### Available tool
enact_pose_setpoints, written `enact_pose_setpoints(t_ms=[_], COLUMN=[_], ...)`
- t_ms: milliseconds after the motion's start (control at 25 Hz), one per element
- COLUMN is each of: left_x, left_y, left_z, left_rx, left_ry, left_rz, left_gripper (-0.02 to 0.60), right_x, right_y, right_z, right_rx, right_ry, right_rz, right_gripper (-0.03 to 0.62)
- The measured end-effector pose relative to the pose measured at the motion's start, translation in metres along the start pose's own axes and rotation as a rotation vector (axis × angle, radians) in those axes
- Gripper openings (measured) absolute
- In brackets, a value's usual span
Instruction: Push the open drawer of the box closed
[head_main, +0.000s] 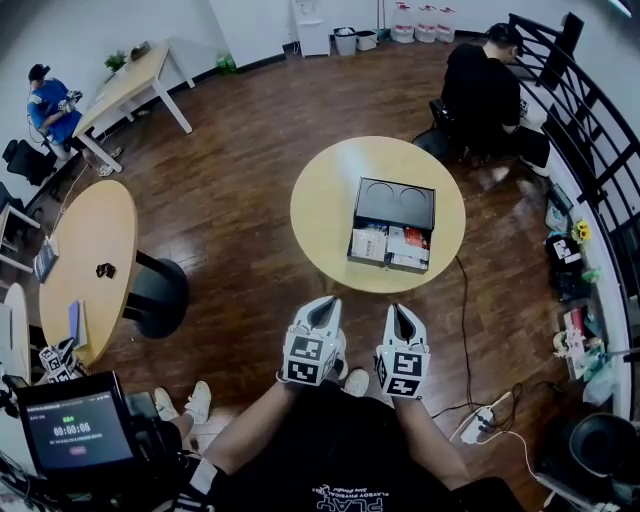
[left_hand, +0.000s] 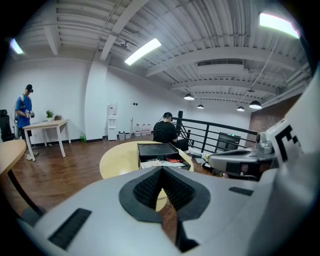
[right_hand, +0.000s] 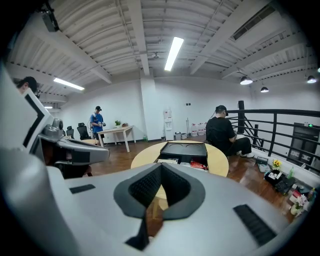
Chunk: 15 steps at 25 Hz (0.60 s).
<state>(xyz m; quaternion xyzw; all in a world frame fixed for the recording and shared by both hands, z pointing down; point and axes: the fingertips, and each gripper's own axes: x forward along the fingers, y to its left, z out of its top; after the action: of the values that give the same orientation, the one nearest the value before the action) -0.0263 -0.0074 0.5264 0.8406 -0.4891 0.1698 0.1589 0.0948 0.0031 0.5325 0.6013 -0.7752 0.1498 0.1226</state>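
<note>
A black box (head_main: 397, 203) stands on the round wooden table (head_main: 325, 205). Its drawer (head_main: 390, 246) is pulled out toward me, with packets and papers inside. Both grippers hang below the table's near edge, over the floor and well short of the drawer. The left gripper (head_main: 322, 304) and the right gripper (head_main: 401, 311) sit side by side, tips pointing at the table, each shut with nothing held. From the left gripper view the box (left_hand: 156, 149) lies ahead past the gripper (left_hand: 161, 172). The right gripper view shows the drawer (right_hand: 182, 162) beyond the gripper (right_hand: 161, 169).
A person in black (head_main: 488, 88) sits behind the table by a black railing (head_main: 590, 130). A second round table (head_main: 92, 255) and a dark stool (head_main: 160, 296) stand at the left. A power strip and cables (head_main: 480, 420) lie on the floor at the right.
</note>
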Motion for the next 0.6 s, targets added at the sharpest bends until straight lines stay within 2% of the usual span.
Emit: enact_pose_setpoints(t_ms=[80,280,600], left_x=[0.009,0.055,0.060], left_y=[0.005,0.049,0.047], left_z=[0.007,0.027,0.014], left_rx=[-0.005,-0.020,-0.021], left_ry=[-0.005,0.005,0.040], left_rz=[-0.004,-0.021,-0.010], left_gripper=[0.000,0.000,0.000], right_x=[0.009,0.070,0.078], right_y=[-0.001,0.001,-0.006], right_z=[0.003,0.009,-0.019], right_rx=[0.000,-0.008,0.013], right_ry=[0.010,0.073,0.156], right_rz=[-0.003,-0.009,-0.017], right_gripper=[0.005,0.005,0.005])
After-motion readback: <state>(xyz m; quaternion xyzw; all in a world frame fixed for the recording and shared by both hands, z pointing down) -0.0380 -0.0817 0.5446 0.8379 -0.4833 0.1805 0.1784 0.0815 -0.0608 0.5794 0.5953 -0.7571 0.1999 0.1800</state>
